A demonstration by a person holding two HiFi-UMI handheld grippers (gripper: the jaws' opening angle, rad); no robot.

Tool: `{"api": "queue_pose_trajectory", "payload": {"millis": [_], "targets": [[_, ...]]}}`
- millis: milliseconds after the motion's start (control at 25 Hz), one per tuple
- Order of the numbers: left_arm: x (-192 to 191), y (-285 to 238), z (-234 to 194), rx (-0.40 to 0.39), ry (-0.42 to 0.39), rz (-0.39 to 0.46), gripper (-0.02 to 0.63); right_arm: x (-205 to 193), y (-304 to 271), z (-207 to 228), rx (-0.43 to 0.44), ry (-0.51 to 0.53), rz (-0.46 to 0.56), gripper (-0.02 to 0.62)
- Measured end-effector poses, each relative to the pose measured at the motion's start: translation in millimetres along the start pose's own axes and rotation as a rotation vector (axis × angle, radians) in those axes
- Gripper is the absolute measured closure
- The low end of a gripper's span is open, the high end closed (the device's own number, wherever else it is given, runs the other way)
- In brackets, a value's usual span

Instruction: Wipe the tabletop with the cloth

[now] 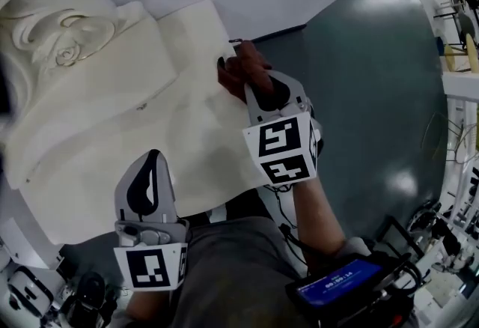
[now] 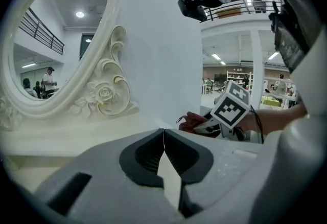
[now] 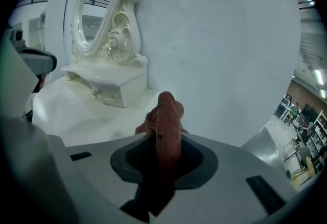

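Observation:
A reddish-brown cloth point(image 1: 241, 67) lies bunched on the white tabletop point(image 1: 198, 135) near its far right corner, by the wall. My right gripper point(image 1: 247, 83) is shut on the cloth; in the right gripper view the cloth point(image 3: 166, 115) sticks up out of the right gripper point(image 3: 162, 138) and hangs down between its jaws. The left gripper point(image 1: 153, 156) hovers over the table's front edge, apart from the cloth. In its own view the left gripper point(image 2: 163, 132) is shut, tips touching, with nothing held. That view also shows the cloth point(image 2: 192, 120) ahead on the tabletop point(image 2: 76, 133).
An ornate white mirror point(image 1: 63, 27) with a small drawer base point(image 1: 142, 105) stands on the table's left and back part. A white wall point(image 3: 214, 39) runs behind. Dark floor point(image 1: 374, 94) lies to the right, with racks point(image 1: 456, 34) at the far right.

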State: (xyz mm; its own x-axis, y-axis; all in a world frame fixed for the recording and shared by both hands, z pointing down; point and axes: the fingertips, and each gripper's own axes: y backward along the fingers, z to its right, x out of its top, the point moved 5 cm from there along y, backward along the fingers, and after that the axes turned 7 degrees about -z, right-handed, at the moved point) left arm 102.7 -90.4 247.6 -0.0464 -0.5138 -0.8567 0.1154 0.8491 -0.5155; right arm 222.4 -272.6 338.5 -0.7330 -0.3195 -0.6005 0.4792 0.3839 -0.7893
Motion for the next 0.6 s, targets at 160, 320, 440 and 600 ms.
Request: {"api": "queue_pose_trajectory", "payload": {"millis": [160,320,440,600], "targets": [[-19,3,-12,-0.008,0.036,-0.018,0.591,-10,-20,-22,0.018,-0.010,-0.052,0.499],[-40,16,-27,-0.019,0.075,-0.055,0.591,-11,-28,-36,-0.018,-0.014,-0.070,0.499],[-51,27,-41,-0.011,0.092,-0.055,0.591,-9,-27,-44,-0.027,-0.031,-0.072,0.499],[-52,39,-55,0.016,0.116,-0.050,0.591,-2,-22,-57,-0.022,-0.015,-0.070,0.499]]}}
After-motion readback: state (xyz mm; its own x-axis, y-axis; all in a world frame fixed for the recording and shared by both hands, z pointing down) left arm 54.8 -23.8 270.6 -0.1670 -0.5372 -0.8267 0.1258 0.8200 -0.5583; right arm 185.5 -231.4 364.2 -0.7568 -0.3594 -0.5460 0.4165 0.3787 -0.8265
